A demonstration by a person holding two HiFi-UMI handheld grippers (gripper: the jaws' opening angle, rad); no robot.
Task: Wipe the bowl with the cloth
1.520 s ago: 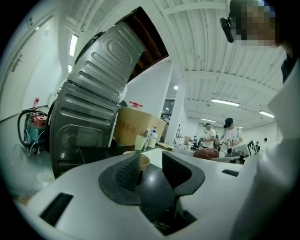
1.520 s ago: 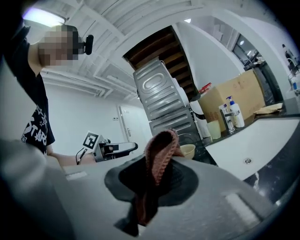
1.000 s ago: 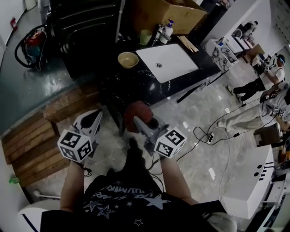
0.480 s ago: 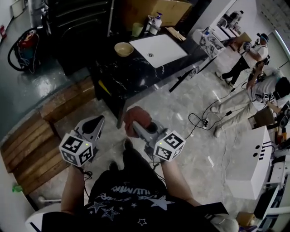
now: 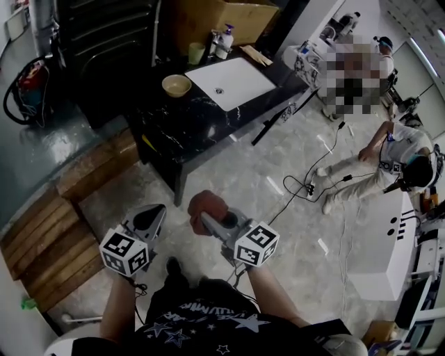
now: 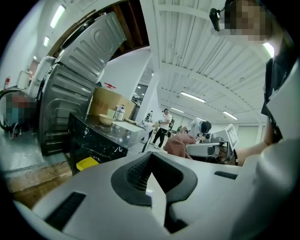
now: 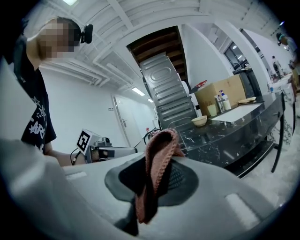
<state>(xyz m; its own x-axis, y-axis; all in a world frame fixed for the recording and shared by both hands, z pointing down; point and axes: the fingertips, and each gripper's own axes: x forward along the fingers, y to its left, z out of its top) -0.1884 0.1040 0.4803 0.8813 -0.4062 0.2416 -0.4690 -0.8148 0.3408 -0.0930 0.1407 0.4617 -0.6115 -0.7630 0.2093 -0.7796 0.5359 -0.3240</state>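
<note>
The floor is wide open up to the counter at 12 o'clock. Wooden planks at 9, loose cables at 2. The sink sits close at the bowl's 3 o'clock.

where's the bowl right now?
Head view, upper left: the bowl sits on the black counter, just left of the white sink.

Far off are one bowl, one sink and one cardboard box; near, one cloth, one left gripper and one right gripper.
</note>
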